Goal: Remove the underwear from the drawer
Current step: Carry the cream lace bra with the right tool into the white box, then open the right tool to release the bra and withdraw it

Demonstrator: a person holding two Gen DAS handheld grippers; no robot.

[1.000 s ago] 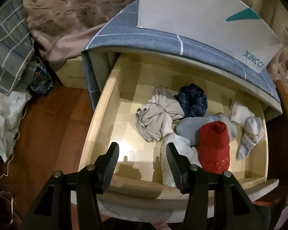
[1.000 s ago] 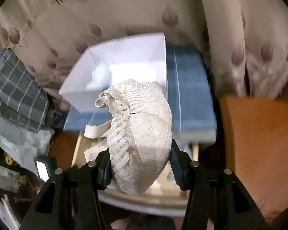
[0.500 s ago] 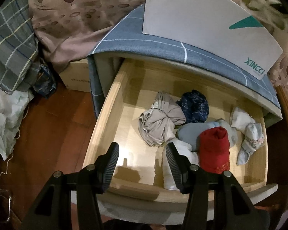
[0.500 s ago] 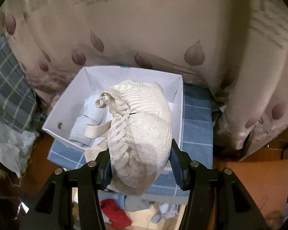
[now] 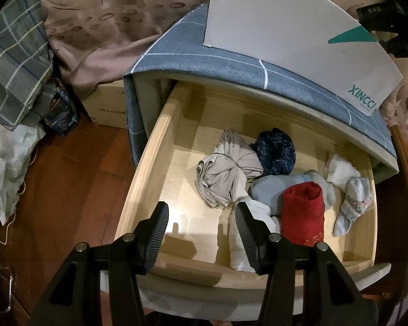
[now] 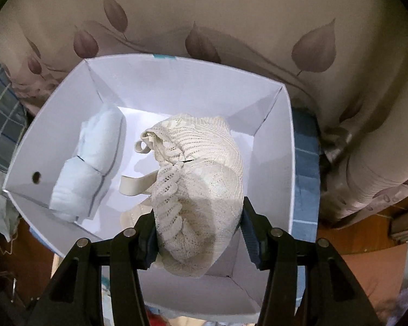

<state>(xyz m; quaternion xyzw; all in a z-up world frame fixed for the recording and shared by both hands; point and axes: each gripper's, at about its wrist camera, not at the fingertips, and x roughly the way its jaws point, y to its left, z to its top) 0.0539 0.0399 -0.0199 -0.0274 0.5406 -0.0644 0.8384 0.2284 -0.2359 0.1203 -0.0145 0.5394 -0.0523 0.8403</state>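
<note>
right hand-held gripper (image 6: 198, 240) clamped on lace underwear (image 6: 201, 190) above white box (image 6: 283, 141) | left hand-held gripper (image 5: 201, 233) wide apart, empty, over drawer (image 5: 152, 157) | risk: dangling strap (image 6: 136, 184) may be snagged on box rim at release

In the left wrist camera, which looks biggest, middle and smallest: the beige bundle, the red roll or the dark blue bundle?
Largest to smallest, as they look:
1. beige bundle
2. red roll, though it lies nearer the camera, so its real size is unsure
3. dark blue bundle, farthest back
</note>
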